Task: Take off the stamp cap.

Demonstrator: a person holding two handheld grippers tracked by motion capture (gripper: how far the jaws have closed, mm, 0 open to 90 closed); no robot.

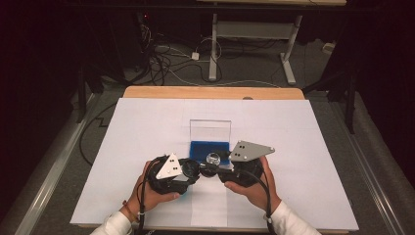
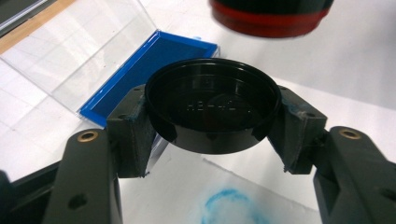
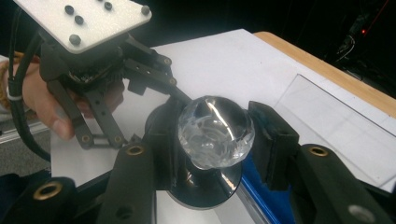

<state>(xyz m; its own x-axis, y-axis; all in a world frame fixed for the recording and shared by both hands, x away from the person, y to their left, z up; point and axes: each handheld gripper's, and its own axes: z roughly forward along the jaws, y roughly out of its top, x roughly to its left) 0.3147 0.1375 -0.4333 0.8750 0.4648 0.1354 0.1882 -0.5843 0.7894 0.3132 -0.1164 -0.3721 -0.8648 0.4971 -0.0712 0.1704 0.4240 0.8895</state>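
Both claws are pinching: my left claw (image 2: 212,121) grips a black cap (image 2: 212,109), my right claw (image 3: 212,140) a glass ball (image 3: 215,132); next, seat them together squarely.

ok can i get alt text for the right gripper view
The right gripper clamps a clear glass ball between its black jaws, above a round black base. Behind it, a hand holds the left gripper against that base, over a white sheet with an open blue-lined clear case beside.
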